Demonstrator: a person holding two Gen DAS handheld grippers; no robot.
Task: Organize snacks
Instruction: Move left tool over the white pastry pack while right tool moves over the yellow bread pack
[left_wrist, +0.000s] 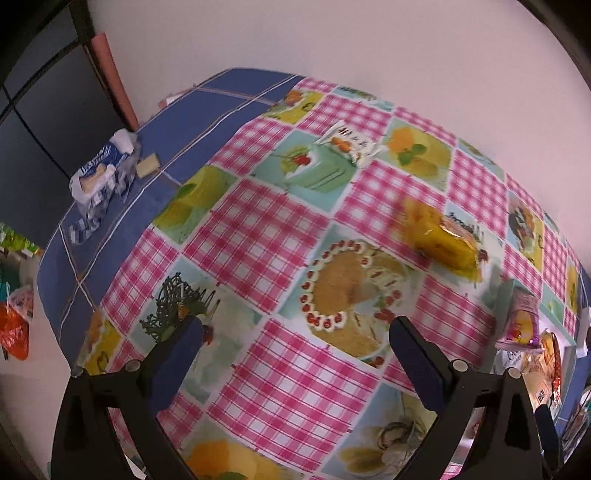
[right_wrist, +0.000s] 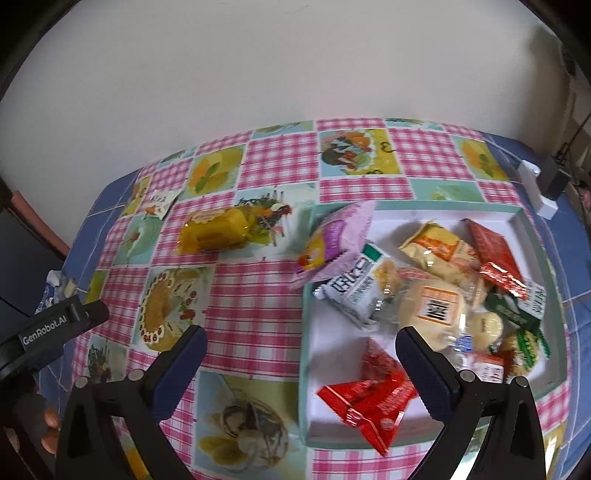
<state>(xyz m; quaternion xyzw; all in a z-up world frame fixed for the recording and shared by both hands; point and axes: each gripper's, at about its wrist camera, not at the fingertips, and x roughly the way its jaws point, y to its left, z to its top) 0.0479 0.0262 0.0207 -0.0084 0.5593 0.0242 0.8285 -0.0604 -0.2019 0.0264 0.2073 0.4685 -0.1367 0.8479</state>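
A yellow cake packet (left_wrist: 445, 242) (right_wrist: 216, 230) lies on the patterned tablecloth. A small white snack packet (left_wrist: 349, 142) (right_wrist: 159, 203) lies farther back near the wall. A pink-purple packet (right_wrist: 334, 240) (left_wrist: 522, 321) leans on the left rim of a white tray (right_wrist: 424, 212) holding several snack packets, a red one (right_wrist: 373, 398) nearest me. My left gripper (left_wrist: 295, 332) is open and empty above the cloth. My right gripper (right_wrist: 301, 343) is open and empty above the tray's left edge.
A blue-white bag with biscuits (left_wrist: 99, 177) sits at the table's far left on the blue cloth. A white and black device (right_wrist: 543, 184) stands at the table's right edge. The left gripper's body (right_wrist: 48, 332) shows at the left of the right wrist view.
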